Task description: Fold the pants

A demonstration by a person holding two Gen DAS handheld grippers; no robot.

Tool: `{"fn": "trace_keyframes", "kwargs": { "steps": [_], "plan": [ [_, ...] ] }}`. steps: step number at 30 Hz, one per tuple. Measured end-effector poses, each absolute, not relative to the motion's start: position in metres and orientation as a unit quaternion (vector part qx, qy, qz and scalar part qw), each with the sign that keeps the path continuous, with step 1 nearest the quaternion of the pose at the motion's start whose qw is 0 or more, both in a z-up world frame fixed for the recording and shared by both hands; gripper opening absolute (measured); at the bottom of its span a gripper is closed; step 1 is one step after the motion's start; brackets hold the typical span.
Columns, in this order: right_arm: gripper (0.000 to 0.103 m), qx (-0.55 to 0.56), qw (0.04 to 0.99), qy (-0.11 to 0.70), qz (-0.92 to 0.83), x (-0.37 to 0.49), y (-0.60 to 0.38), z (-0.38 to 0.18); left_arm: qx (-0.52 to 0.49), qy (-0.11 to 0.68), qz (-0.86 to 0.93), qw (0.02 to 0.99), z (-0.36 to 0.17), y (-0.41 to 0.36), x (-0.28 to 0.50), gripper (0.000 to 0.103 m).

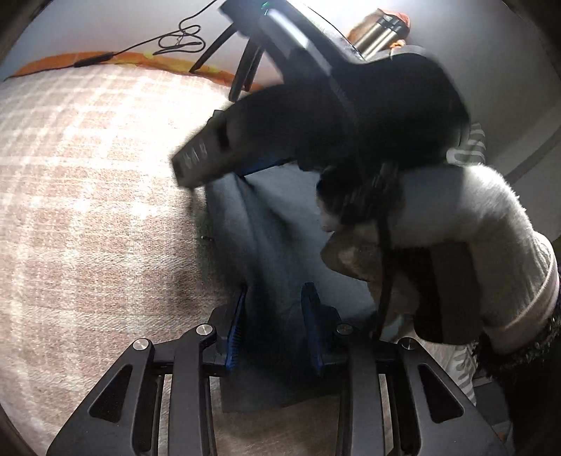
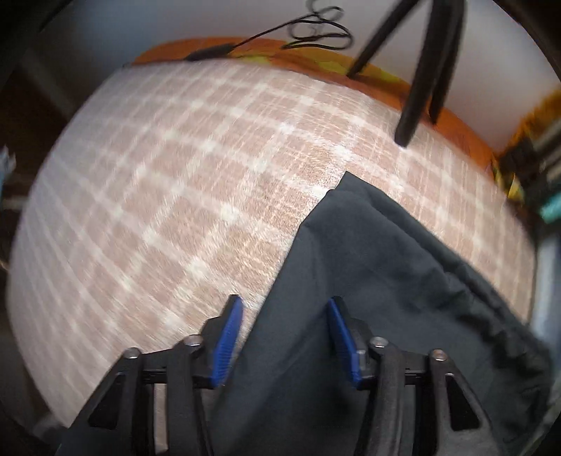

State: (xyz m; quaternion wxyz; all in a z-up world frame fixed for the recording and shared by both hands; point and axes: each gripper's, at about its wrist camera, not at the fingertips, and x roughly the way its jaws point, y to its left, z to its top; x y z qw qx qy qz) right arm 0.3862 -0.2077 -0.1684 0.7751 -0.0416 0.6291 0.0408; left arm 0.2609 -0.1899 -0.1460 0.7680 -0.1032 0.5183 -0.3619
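Both grippers, left [image 1: 273,326] & right [image 2: 285,336], released over dark pants [image 2: 368,280] on pink plaid blanket [image 2: 175,175]; white wall [image 2: 175,21], tripod legs [image 2: 417,87] behind

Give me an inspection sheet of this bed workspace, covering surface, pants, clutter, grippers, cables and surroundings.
Surface: plaid blanket over an orange sheet.
Job's things: dark pants lying on the blanket.
Clutter: nothing seen.
Grippers: left gripper open above the pants; right gripper open at the pants' edge, blurred in the left view.
Cables: black cable coiled by the wall.
Surroundings: tripod legs on the bed; white wall.
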Motion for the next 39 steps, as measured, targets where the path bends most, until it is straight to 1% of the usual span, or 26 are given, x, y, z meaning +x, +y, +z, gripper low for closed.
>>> {"fn": "trace_keyframes", "kwargs": {
  "steps": [1, 2, 3, 4, 5, 6, 11, 13, 14, 15, 16, 18, 20, 26, 39],
  "plan": [
    [0.033, -0.031, 0.777, 0.627, 0.041, 0.385, -0.212, -0.167, -0.096, 0.517, -0.359, 0.771, -0.145, -0.189, 0.260, 0.028],
    [0.022, -0.022, 0.778, 0.626, 0.040, 0.382, -0.215, -0.166, -0.090, 0.516, -0.352, 0.775, -0.145, -0.189, 0.259, 0.033],
    [0.016, 0.000, 0.780, 0.625, 0.041, 0.381, -0.223, -0.165, -0.087, 0.518, -0.346, 0.778, -0.145, -0.189, 0.259, 0.038],
    [0.014, 0.017, 0.781, 0.623, 0.043, 0.380, -0.229, -0.164, -0.085, 0.520, -0.336, 0.781, -0.146, -0.188, 0.259, 0.042],
    [0.010, 0.032, 0.782, 0.621, 0.043, 0.379, -0.234, -0.164, -0.086, 0.522, -0.328, 0.783, -0.147, -0.187, 0.260, 0.050],
    [0.008, 0.046, 0.785, 0.617, 0.043, 0.376, -0.241, -0.163, -0.088, 0.524, -0.322, 0.783, -0.148, -0.187, 0.261, 0.054],
    [0.005, 0.083, 0.793, 0.602, 0.048, 0.366, -0.259, -0.163, -0.105, 0.551, -0.321, 0.763, -0.160, -0.190, 0.269, 0.054],
    [0.004, 0.100, 0.796, 0.594, 0.051, 0.361, -0.269, -0.161, -0.111, 0.548, -0.325, 0.763, -0.158, -0.192, 0.273, 0.050],
    [0.004, 0.106, 0.798, 0.591, 0.052, 0.357, -0.277, -0.161, -0.118, 0.547, -0.327, 0.762, -0.158, -0.190, 0.274, 0.040],
    [0.003, 0.121, 0.800, 0.586, 0.054, 0.354, -0.282, -0.160, -0.121, 0.546, -0.333, 0.759, -0.157, -0.189, 0.274, 0.019],
    [0.003, 0.133, 0.800, 0.582, 0.056, 0.353, -0.284, -0.156, -0.118, 0.546, -0.339, 0.757, -0.156, -0.191, 0.273, 0.013],
    [0.002, 0.157, 0.803, 0.571, 0.062, 0.347, -0.296, -0.144, -0.097, 0.530, -0.355, 0.764, -0.145, -0.200, 0.265, 0.010],
    [0.001, 0.178, 0.807, 0.559, 0.067, 0.339, -0.308, -0.132, -0.074, 0.506, -0.369, 0.776, -0.134, -0.205, 0.259, 0.009],
    [0.001, 0.216, 0.824, 0.518, 0.075, 0.322, -0.346, -0.098, -0.048, 0.480, -0.392, 0.783, -0.114, -0.230, 0.247, 0.007],
    [0.000, 0.243, 0.855, 0.458, 0.026, 0.275, -0.443, -0.057, 0.013, 0.422, -0.469, 0.776, -0.062, -0.344, 0.219, 0.006]
  ]
}}
